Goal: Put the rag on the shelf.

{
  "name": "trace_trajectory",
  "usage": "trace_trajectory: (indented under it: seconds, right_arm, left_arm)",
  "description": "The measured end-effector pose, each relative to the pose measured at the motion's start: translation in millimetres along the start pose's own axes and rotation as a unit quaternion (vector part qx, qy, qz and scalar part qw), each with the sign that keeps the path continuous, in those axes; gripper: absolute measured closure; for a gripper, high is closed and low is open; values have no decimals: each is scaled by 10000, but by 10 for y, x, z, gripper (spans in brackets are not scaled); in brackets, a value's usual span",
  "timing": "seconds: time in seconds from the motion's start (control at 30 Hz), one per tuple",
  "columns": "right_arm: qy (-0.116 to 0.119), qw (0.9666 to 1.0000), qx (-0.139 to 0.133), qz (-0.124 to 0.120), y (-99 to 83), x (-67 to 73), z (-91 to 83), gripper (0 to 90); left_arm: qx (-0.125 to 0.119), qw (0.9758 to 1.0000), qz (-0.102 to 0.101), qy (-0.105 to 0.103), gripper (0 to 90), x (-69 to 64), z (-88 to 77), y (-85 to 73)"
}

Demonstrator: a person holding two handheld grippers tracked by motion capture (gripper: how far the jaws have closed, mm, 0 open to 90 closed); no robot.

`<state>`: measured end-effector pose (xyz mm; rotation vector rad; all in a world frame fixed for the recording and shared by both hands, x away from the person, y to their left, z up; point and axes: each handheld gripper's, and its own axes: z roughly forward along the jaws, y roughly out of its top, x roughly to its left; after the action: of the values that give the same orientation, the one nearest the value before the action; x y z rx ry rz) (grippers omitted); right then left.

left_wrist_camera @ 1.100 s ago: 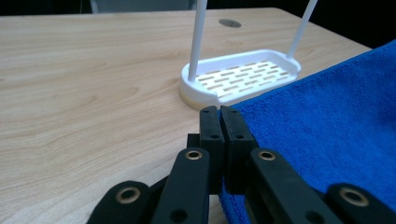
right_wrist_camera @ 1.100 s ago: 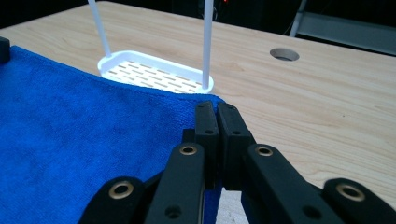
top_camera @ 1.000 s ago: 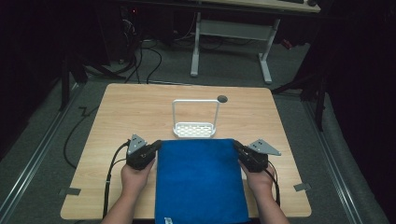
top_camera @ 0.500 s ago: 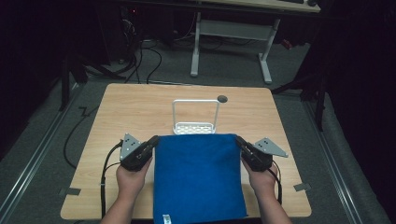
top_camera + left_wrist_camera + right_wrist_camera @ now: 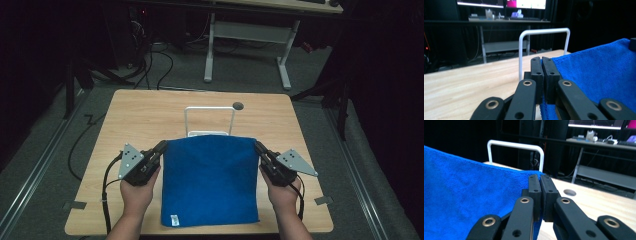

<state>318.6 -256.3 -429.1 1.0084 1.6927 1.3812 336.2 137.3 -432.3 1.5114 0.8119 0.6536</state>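
Towel [image 5: 210, 180] far corners pinched in left tool [image 5: 161, 148], right tool [image 5: 259, 147].

A light wooden table [image 5: 150, 115] under a blue towel and a white rack

The table fills the middle of the high view, with a small round hole [image 5: 238, 106] near its far edge, above centre. A white wire rack [image 5: 209, 120] stands at centre. The blue towel's [image 5: 210, 185] near end lies on the tabletop at lower centre, reaching the near edge.
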Motion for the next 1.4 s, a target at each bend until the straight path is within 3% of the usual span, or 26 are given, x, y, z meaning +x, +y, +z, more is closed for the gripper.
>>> trace_trajectory:
  seconds: [0.1,0.47,0.63,0.8,1.1,1.23,1.4]
  right_arm:
    - [25,9999,-99,-11,61,18,-43,883]
    - [68,9984,-561,-98,307,60,-241,883]
    - [67,9971,-727,-192,387,84,-299,882]
    - [83,9968,-757,-241,412,98,-319,883]
    - [39,9961,-851,-209,456,92,-337,883]
    - [58,9963,-828,-231,495,87,-296,883]
    - [42,9965,-785,-276,561,55,-222,883]
  left_arm:
    - [-116,9999,-63,-77,885,-16,-44,63]
    - [-545,9980,267,-146,885,-181,-209,305]
    - [-588,9977,311,-115,885,-186,-233,353]
    - [-606,9978,231,-123,886,-156,-243,368]
    - [-580,9978,308,-97,889,-160,-208,407]
    - [-589,9973,429,-63,890,-147,-147,474]
    - [-587,9975,403,-34,891,-63,-74,551]
